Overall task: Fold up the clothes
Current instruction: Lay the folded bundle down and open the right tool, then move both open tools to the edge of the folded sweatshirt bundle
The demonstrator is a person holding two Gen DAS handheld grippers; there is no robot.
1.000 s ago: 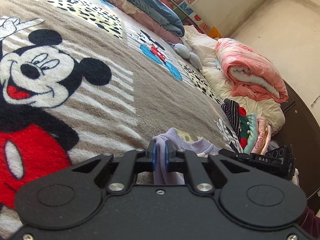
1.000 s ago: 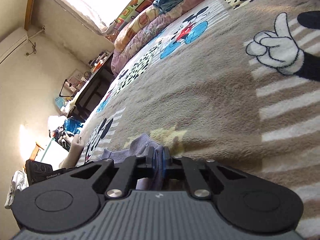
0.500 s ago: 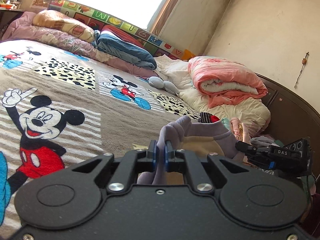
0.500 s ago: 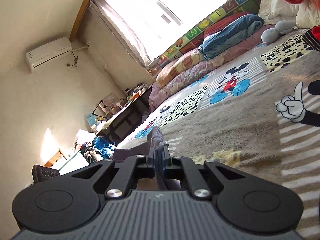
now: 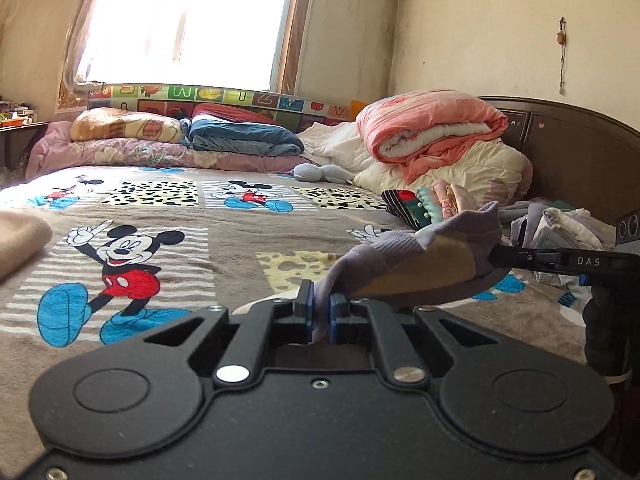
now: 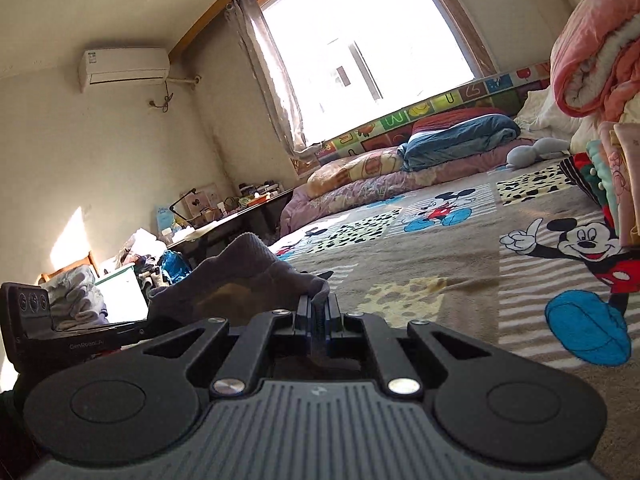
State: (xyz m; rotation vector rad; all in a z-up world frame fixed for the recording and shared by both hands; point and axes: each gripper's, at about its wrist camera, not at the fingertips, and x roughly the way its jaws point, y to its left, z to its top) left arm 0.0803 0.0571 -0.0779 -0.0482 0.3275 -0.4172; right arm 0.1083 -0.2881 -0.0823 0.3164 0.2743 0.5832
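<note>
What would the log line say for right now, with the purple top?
left gripper: shut on purple top | right gripper: shut on purple top | top: held stretched between both, above Mickey Mouse blanket

a lived-in home bedroom, wide bed [image 5: 240,236] under a cartoon-mouse blanket, rolled pink quilt [image 5: 432,128] by the dark headboard [image 5: 568,152] far right, sunlit curtained window [image 6: 360,40], wall air conditioner [image 6: 124,66], cluttered desk [image 6: 224,220] far left

A small lavender garment [image 5: 404,252] with a tan inner panel hangs stretched in the air, one ribbed end pinched between the left fingers [image 5: 306,312], the other end pinched between the right fingers [image 6: 304,312], sagging slightly between them.
</note>
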